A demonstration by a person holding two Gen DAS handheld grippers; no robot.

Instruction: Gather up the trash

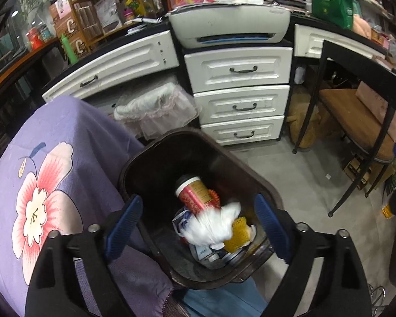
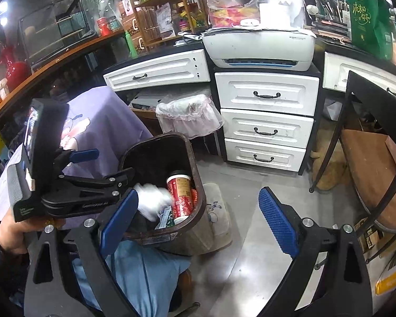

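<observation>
Left wrist view: your left gripper (image 1: 196, 227) hangs open over the bin (image 1: 155, 158), white wrapper (image 1: 211, 224) blurred at centre, light and crumply; right gripper (image 2: 198, 219) open, empty

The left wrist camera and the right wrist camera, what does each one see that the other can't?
Only the left wrist view shows the yellow netting in the bin. Only the right wrist view shows the left hand-held gripper from outside, a hand gripping it, and a red vase. Both show the dark bin, the red can, blurred white trash, the white drawers and the printer.
</observation>
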